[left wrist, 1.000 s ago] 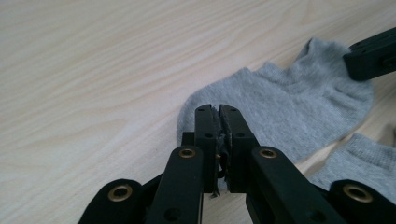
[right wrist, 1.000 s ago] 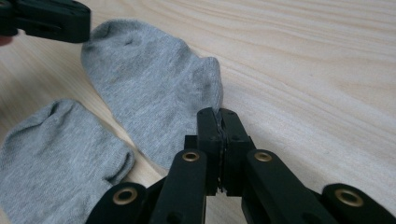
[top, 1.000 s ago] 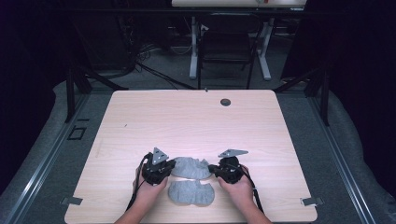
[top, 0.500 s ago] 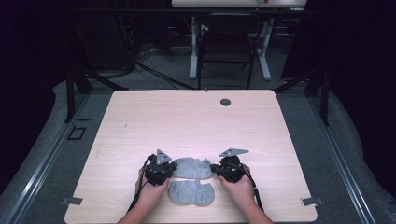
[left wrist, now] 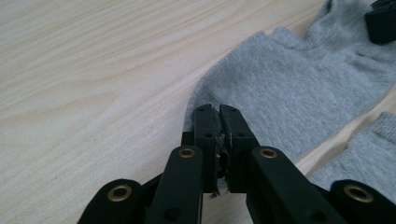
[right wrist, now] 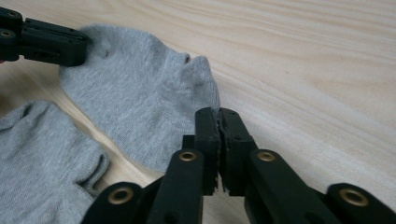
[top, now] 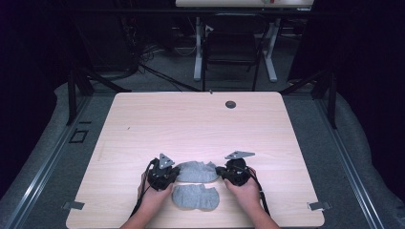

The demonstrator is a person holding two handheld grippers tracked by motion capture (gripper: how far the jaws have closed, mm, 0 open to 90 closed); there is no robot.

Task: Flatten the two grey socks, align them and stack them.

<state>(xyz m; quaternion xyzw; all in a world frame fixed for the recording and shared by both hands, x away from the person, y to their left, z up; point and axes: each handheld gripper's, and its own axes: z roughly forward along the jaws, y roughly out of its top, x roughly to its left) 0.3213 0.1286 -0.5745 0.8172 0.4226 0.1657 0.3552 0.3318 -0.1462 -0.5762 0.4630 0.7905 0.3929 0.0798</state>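
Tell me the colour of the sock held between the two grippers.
The sock is plain light grey knit, with no pattern. It shows best in the left gripper view.

The right hand-held gripper (right wrist: 218, 114) has just been opening slightly, apparently with sock (right wrist: 140, 93) fabric between the jaws.

Count, tabletop:
- grey socks: 2, far sock (top: 197, 171), near sock (top: 195, 197)
- handheld grippers: 2, left gripper (top: 175, 172), right gripper (top: 218, 171)
- hands: 2, left hand (top: 154, 196), right hand (top: 245, 191)
- table (top: 191, 124): 1
- round dark hole (top: 230, 104) in tabletop: 1
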